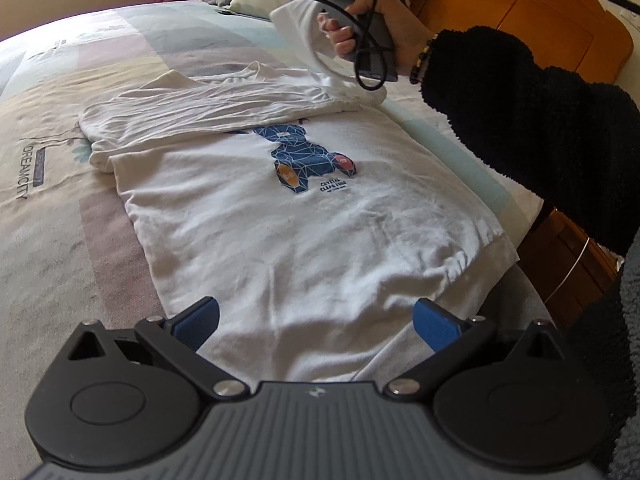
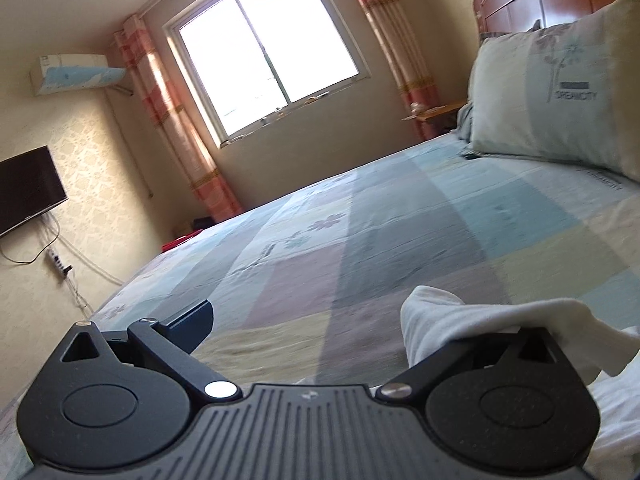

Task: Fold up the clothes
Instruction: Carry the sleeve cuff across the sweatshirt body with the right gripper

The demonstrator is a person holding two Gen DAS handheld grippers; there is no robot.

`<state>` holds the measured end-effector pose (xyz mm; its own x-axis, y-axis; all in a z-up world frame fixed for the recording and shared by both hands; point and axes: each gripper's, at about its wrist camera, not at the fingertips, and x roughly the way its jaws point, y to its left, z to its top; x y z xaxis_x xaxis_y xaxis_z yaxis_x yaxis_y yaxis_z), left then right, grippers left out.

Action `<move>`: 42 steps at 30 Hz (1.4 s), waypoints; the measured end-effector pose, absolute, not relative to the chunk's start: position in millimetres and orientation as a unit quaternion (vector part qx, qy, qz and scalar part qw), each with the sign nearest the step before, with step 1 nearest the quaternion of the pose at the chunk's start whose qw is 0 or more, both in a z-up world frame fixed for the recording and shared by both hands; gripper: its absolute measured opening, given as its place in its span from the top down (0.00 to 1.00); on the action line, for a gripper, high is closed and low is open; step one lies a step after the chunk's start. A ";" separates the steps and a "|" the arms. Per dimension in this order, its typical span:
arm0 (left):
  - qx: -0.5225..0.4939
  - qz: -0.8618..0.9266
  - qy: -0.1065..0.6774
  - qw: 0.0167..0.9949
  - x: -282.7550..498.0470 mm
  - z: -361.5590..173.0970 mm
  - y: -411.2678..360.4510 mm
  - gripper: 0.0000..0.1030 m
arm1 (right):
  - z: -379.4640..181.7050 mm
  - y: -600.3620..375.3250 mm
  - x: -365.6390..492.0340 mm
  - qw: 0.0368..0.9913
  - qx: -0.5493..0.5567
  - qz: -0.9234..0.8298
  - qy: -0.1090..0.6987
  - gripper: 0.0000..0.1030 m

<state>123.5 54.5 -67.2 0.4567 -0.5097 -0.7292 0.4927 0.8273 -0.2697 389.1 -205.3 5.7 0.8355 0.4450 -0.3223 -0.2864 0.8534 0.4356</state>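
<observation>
The white cotton T-shirt with a blue geometric bear print point(image 1: 288, 208) lies spread on the patchwork pastel bedspread point(image 1: 60, 208), its far part already doubled back over the chest so the fold covers the top of the print. I judge we are partway through a fold: one sleeve or shoulder end of the cloth point(image 2: 460, 320) is lifted off the bed at my right tongs point(image 2: 320, 320).

My left tongs point(image 1: 316, 322) hang spread wide just above the near hem, blue pads either side of the cloth, gripping nothing. The shirt body stretches straight ahead of them, and its near edge passes under them.

The right tongs are also spread wide. White cloth drapes over their right finger and hides it, so the cloth seems draped there, not pinched; from the left wrist view it bunches round the person's hand point(image 1: 372, 28) on the handle, beyond the black fleece sleeve point(image 1: 520, 120).

Next, I judge, that raised end has to be laid flat across the folded band and the finger slipped free without dragging the fold askew. The left tongs could pin the hem meanwhile.
</observation>
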 end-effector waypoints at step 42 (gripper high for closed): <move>-0.028 -0.278 0.445 0.851 117.9 -81.5 63.7 0.01 | -77.1 -120.5 360.8 0.875 0.191 0.290 0.336 0.00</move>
<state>117.9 63.7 -81.5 0.4498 -0.4976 -0.7417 0.4482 0.8441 -0.2944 360.8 -120.5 -77.1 0.6051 0.6372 -0.4773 -0.3798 0.7580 0.5303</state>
